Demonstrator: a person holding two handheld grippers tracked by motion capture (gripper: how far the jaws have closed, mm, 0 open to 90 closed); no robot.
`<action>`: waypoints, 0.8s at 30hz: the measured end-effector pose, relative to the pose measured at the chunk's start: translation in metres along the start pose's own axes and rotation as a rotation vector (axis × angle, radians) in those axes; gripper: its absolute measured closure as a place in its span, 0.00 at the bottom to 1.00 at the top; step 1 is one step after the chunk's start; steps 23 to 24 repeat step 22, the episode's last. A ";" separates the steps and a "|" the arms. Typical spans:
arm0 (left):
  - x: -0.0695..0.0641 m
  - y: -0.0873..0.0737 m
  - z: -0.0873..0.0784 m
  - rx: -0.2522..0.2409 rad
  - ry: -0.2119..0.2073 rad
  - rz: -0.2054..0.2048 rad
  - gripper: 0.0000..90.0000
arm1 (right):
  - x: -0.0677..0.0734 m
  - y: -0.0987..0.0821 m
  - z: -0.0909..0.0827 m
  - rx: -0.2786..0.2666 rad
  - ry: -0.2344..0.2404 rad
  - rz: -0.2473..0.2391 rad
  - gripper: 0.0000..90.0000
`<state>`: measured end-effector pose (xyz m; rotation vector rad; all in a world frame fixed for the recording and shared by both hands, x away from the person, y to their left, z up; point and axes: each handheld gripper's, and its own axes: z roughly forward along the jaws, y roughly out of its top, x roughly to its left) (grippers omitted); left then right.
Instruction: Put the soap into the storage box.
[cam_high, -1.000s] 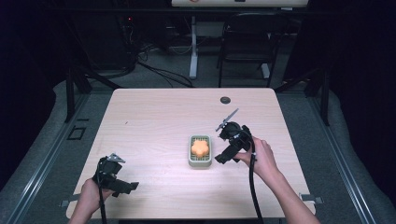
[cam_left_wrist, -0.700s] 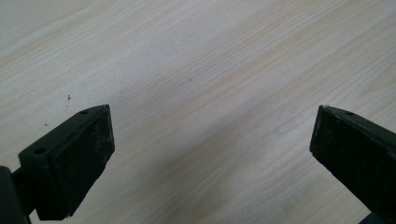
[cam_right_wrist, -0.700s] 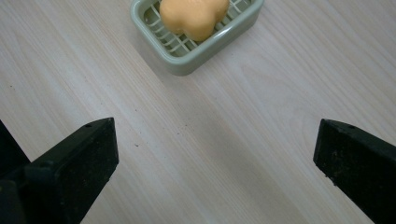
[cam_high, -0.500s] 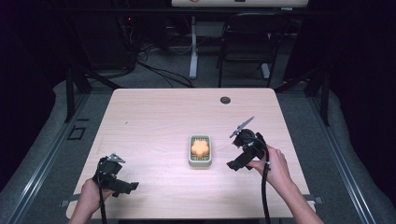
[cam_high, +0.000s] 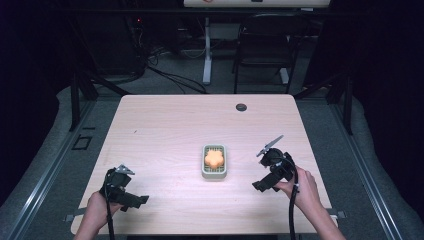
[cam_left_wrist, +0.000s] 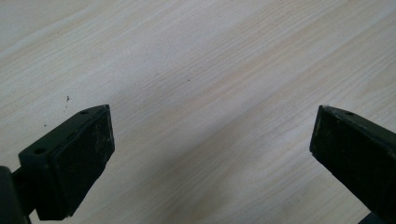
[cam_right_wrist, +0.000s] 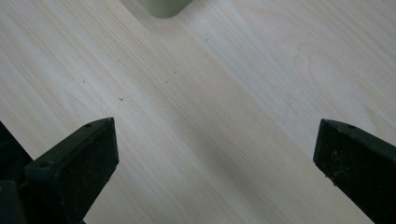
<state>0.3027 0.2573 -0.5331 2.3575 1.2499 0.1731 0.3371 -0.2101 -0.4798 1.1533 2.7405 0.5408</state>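
Note:
An orange flower-shaped piece (cam_high: 214, 158) lies in a small pale green tray (cam_high: 215, 173) near the middle of the light wooden table (cam_high: 170, 130). My right gripper (cam_high: 261, 185) rests low over the table to the right of the tray, a hand's width away, and its jaws stand wide open over bare wood (cam_right_wrist: 215, 135). A corner of the pale green tray (cam_right_wrist: 163, 7) shows at the top of the right gripper view. My left gripper (cam_high: 137, 201) is near the front left edge, open, with only wood between its fingers (cam_left_wrist: 212, 140).
A small dark round disc (cam_high: 241, 107) sits near the table's far edge. Behind the table are a black chair (cam_high: 265, 45), a white stand leg (cam_high: 206, 55) and cables on the floor. Metal frame rails run along both sides.
My right gripper has drawn back from beside the tray, moving right and toward the front edge. The left gripper has stayed put.

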 end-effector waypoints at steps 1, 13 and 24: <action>0.000 0.000 0.000 -0.001 -0.001 -0.001 0.00 | -0.001 -0.003 0.001 0.011 0.001 0.000 0.00; 0.000 0.000 -0.001 -0.004 -0.005 -0.004 0.00 | -0.014 -0.037 0.023 0.054 0.039 0.089 0.00; 0.001 0.001 -0.001 0.000 -0.015 0.002 0.00 | -0.024 -0.049 0.040 0.168 0.013 0.087 0.00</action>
